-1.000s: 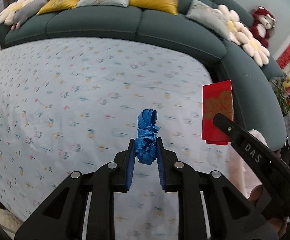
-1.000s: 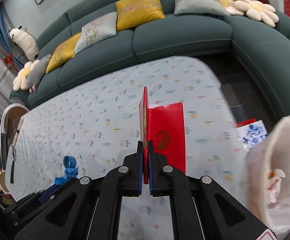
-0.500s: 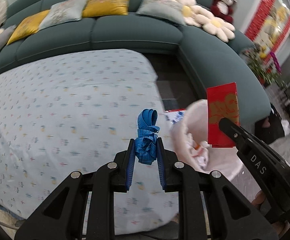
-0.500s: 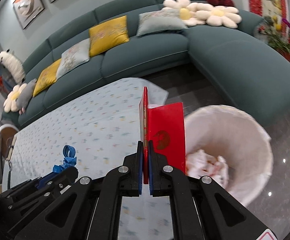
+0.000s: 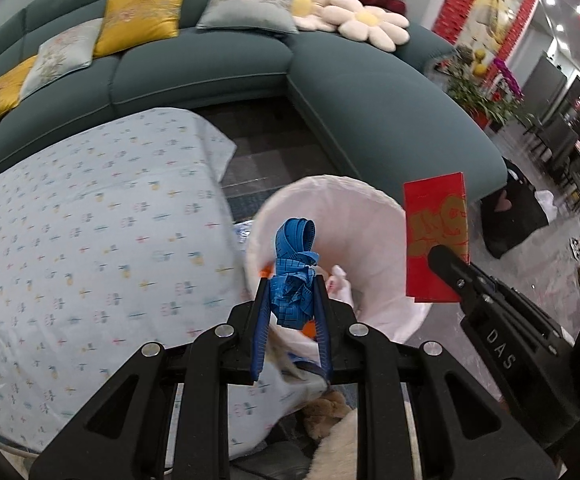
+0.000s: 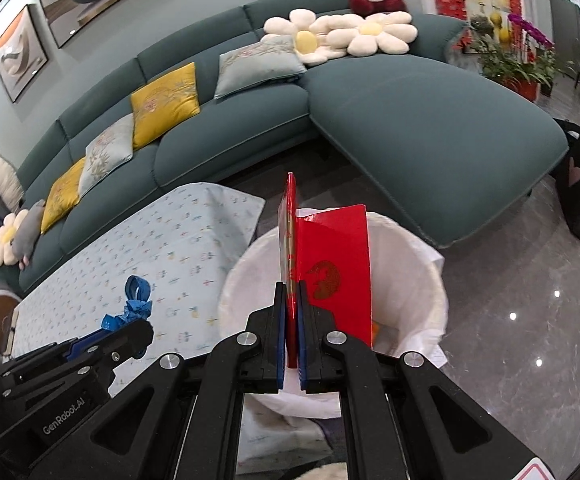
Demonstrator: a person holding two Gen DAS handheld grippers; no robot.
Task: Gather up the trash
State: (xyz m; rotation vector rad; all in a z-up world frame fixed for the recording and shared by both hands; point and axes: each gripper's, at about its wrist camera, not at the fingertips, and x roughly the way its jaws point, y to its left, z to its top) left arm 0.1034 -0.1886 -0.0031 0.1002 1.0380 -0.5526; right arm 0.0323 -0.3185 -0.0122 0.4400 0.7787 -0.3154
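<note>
**Both loads over the bin, nothing dropped yet**

Left gripper (image 5: 291, 300) pinched tight on the crumpled blue ribbon (image 5: 293, 280), held right over the near rim of the white-lined trash bin (image 5: 353, 200); right gripper (image 6: 290, 312) pressed almost flat on the folded red envelope (image 6: 329, 260), standing upright above the bin's mouth; seen from the left wrist too, red envelope hanging at the far right edge of the liner. Already some crumpled white and orange scraps (image 5: 339, 280) down inside the bin; so collecting judged well under way. Table under the floral cloth (image 5: 90, 240) looked bare in what showed, though not all of it was in view. Left to do, by the look of it: let go of both pieces into the bin, ribbon and envelope alike; neither released at this point. Bin beside the table's corner, on the grey floor, teal sofa (image 6: 409, 120) behind.
</note>
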